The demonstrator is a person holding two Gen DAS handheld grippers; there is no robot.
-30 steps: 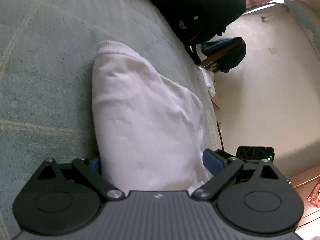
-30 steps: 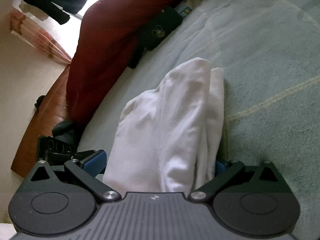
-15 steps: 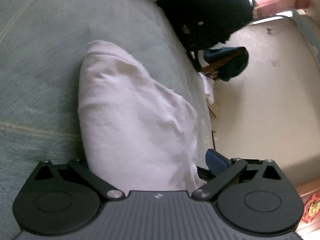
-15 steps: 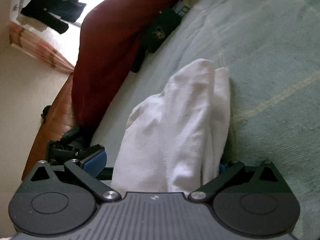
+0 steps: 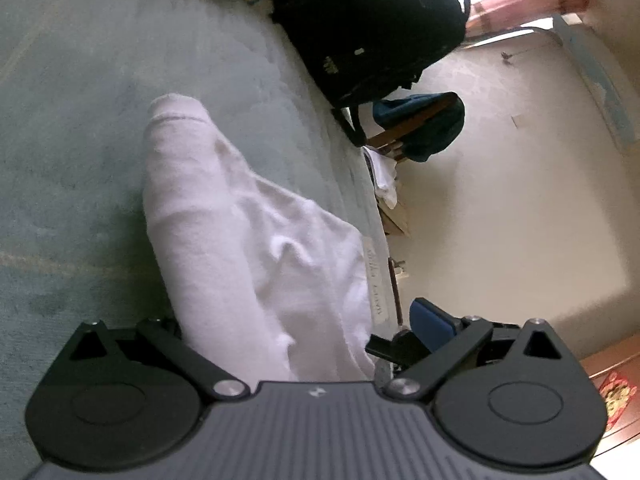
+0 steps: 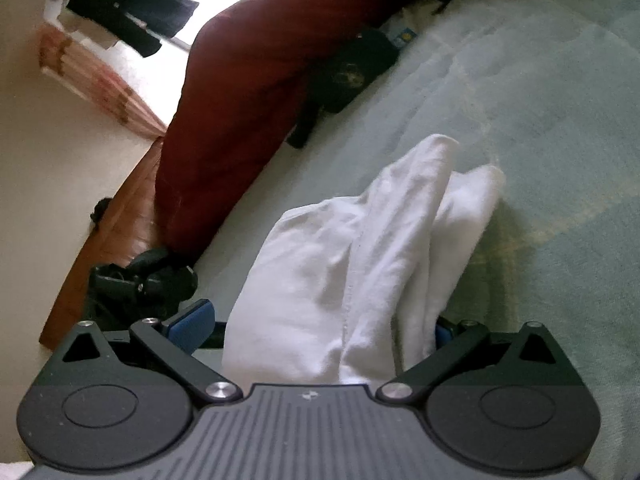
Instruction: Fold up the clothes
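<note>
A white garment [image 5: 224, 216] lies bunched lengthwise on the grey-green bed cover [image 5: 80, 120]. Its near end runs between the fingers of my left gripper [image 5: 300, 316], which stands open. The right blue pad [image 5: 432, 316] is clear of the cloth, and the left finger is hidden behind it. In the right wrist view the same white garment [image 6: 352, 264] passes in thick folds between the fingers of my right gripper [image 6: 316, 324], also open. Its left blue pad [image 6: 192, 320] stands apart from the cloth, and the right pad is mostly covered by it.
A dark red blanket [image 6: 248, 92] and a black garment [image 6: 348, 72] lie at the far side of the bed. A large black bag [image 5: 368, 20] sits near the bed's edge, and beyond it is a chair with dark clothes [image 5: 424, 124] on pale floor. A black device [image 6: 140, 280] lies beside the right gripper.
Both grippers have shifted along the garment. It now looks narrower and more bunched between the fingers. The left gripper's left blue pad, visible a second ago, is now behind the cloth.
</note>
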